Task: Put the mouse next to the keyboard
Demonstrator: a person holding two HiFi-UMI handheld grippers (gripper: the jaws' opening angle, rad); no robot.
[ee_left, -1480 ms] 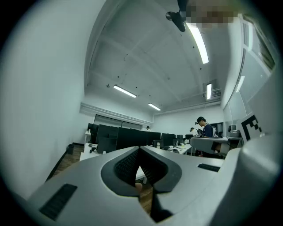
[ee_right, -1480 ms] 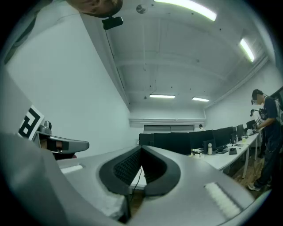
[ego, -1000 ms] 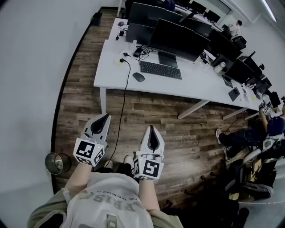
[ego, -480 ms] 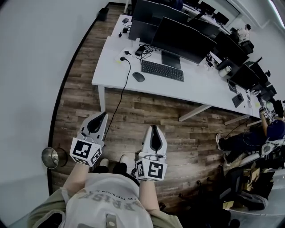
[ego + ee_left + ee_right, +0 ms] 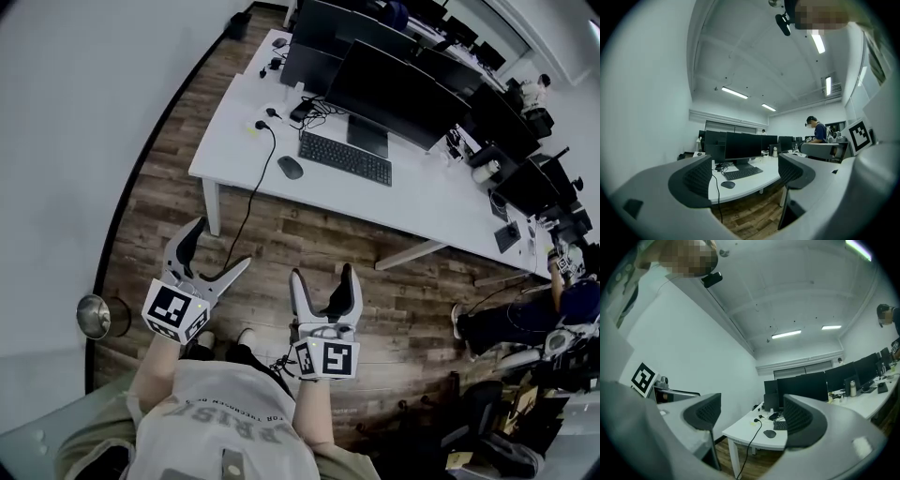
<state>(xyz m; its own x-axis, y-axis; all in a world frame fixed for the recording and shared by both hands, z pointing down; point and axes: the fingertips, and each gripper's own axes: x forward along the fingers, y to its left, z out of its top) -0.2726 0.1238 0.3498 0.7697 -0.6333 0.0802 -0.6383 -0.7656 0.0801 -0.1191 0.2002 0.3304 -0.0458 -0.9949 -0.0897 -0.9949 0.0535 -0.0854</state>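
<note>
Seated person (image 5: 574, 305) cut off; mouse (image 5: 291, 167) tiny.

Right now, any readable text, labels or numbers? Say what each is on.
"FRIS": large print on the shirt, upside down in the head view, cut off; reading uncertain.
Smaller line beside it: too small to read.
Keys on the keyboard: too small to read.
The left gripper and right gripper, jaws just opened and empty, bear square patterns only, no letters.
</note>
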